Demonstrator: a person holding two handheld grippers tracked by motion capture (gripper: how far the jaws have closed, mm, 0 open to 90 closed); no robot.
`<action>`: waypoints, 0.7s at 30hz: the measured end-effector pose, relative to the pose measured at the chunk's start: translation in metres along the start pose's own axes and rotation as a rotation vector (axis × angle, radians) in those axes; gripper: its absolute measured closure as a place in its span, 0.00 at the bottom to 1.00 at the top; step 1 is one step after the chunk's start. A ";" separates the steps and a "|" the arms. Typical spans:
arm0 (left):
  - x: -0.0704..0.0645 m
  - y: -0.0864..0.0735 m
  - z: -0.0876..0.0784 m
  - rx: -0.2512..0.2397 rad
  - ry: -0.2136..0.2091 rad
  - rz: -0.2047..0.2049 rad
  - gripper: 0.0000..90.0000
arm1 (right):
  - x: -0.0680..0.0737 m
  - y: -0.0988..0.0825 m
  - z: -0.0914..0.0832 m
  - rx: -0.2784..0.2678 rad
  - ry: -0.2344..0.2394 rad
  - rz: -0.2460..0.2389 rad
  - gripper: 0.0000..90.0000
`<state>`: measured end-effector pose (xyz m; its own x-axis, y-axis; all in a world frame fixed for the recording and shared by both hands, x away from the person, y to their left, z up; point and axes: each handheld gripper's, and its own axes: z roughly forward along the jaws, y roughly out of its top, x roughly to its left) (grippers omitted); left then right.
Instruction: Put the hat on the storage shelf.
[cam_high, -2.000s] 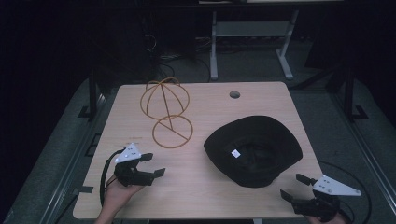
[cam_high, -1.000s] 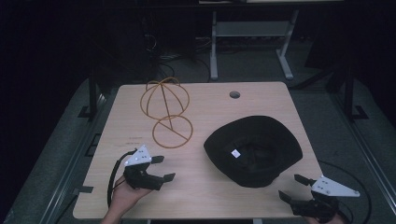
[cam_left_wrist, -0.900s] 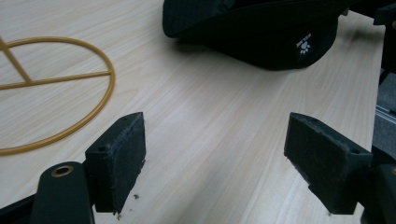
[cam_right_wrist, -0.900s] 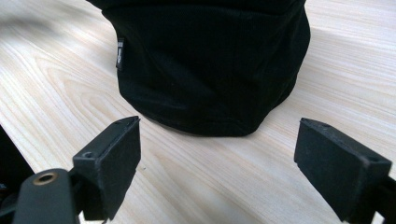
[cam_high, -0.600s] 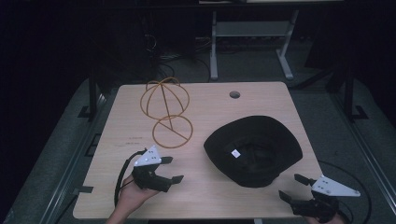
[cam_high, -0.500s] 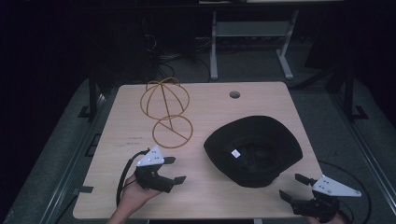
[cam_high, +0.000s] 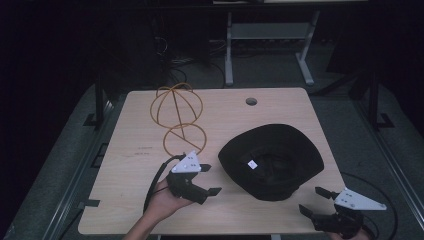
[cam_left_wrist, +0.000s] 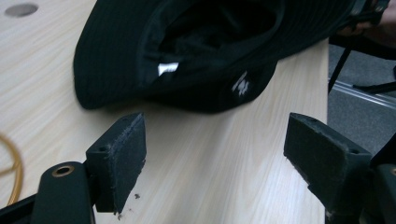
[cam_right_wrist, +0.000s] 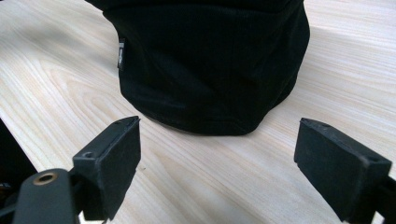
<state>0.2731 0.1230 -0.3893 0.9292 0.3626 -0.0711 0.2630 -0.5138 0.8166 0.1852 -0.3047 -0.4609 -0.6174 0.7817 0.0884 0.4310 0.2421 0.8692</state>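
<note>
Left gripper (cam_high: 208, 179) and right gripper (cam_high: 315, 200), both gaping empty, apparently point toward hat (cam_high: 272, 160).

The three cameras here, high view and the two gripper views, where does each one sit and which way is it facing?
High view: fixed above the person's side, looking forward and down on the light wooden table; the left hand, left gripper and right gripper show.
Left gripper view: rides the left gripper, facing the black fabric bucket hat's open inside past its own open jaws.
Right gripper view: rides the right gripper, facing the hat's outer side; open jaws show.
Shared: all three show the hat; high and left views share the gold wire hat stand.
</note>
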 end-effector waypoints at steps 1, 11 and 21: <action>-0.001 0.003 0.002 0.003 -0.002 0.010 0.23 | 0.000 0.000 0.000 -0.002 0.002 0.001 0.16; -0.011 0.027 0.029 0.053 -0.035 0.082 0.23 | 0.001 0.000 0.001 -0.001 0.016 -0.006 0.16; -0.016 0.043 0.046 0.093 -0.021 0.130 0.21 | 0.001 0.000 0.000 -0.003 0.022 -0.005 0.16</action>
<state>0.2815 0.0590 -0.3795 0.9619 0.2727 0.0185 0.1626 -0.6252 0.7633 0.1849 -0.3037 -0.4608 -0.6339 0.7676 0.0944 0.4257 0.2443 0.8713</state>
